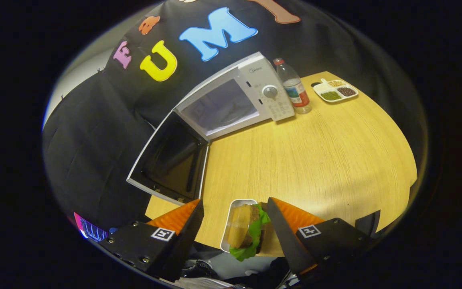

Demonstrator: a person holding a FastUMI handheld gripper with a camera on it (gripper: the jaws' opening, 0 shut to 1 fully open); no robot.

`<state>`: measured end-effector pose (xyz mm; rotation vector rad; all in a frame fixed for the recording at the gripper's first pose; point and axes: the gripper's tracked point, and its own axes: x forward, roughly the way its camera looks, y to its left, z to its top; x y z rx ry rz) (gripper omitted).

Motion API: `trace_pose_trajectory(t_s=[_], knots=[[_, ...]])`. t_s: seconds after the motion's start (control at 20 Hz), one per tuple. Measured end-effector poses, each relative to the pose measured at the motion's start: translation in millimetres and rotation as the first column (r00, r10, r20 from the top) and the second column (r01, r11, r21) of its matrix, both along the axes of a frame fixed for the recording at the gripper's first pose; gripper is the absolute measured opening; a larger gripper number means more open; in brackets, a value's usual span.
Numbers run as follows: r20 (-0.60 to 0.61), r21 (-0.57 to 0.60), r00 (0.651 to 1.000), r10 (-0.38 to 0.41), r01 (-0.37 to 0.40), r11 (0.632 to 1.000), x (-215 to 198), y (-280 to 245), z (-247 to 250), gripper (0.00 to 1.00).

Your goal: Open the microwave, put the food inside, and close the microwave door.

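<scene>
Gripper [235,218] jaws apart around the burger tray [233,224].
Bun, patty, lettuce; microwave [231,102] beyond it, door [171,160] swung open.

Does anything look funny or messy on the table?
Nothing is spilled or broken. The microwave door hangs wide open, as the job needs. One oddity: the lettuce flops over the rim of the sandwich's tray, between the open gripper fingers.
</scene>
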<state>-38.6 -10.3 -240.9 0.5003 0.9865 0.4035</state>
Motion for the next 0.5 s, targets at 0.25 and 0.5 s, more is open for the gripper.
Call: trace_pose_trajectory(t_s=[0.25, 0.5], knots=[[-0.132, 0.053, 0.991, 0.016, -0.009, 0.999, -14.3, -4.3, -27.8, 0.96], [-0.283, 0.132, 0.958, 0.034, 0.004, 0.991, -32.9, 3.6, -53.0, 0.94]])
